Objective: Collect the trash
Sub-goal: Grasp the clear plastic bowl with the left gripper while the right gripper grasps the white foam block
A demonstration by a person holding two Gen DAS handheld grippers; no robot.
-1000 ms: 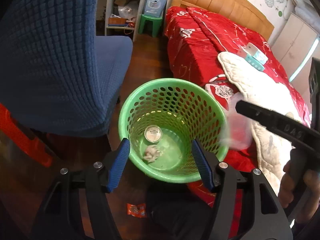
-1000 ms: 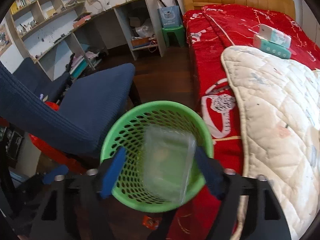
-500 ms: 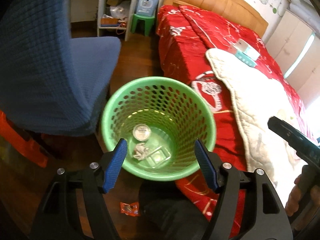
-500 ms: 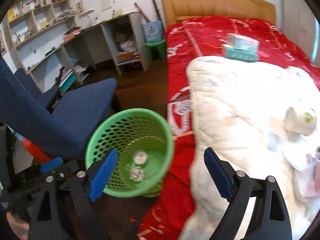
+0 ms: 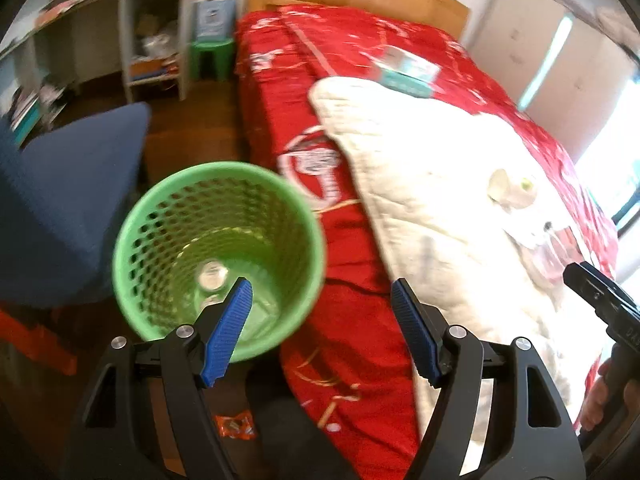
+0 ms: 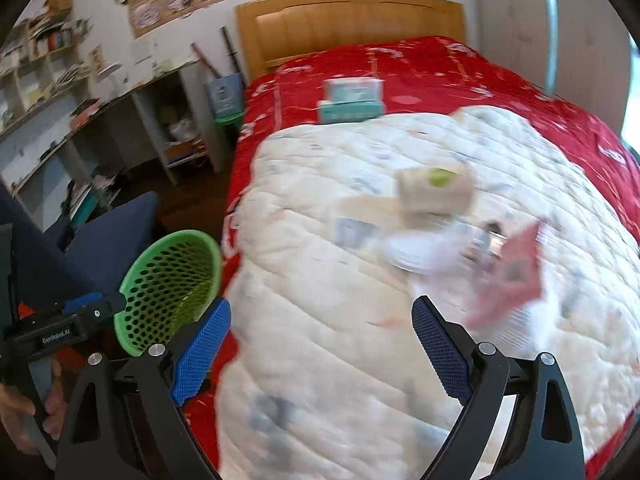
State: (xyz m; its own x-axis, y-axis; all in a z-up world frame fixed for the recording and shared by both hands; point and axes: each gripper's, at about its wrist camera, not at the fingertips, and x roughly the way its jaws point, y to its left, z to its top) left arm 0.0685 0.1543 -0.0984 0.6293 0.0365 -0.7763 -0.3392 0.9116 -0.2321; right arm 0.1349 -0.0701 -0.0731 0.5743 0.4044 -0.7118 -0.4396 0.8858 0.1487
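Right gripper jaws wide apart above white quilt; blurred pink wrapper ahead; green basket left

You are in a home bedroom: a bed with a wooden headboard and red cover fills the room, a cream quilt spread over it. Beside it stand a cluttered counter, wall shelves, and a blue chair.

You've got a red bedspread with a white quilt laid over it, wooden headboard behind. Two teal boxes sit stacked at the quilt's far edge. A blue chair is beside the bed, with a green stool by the desk shelves.
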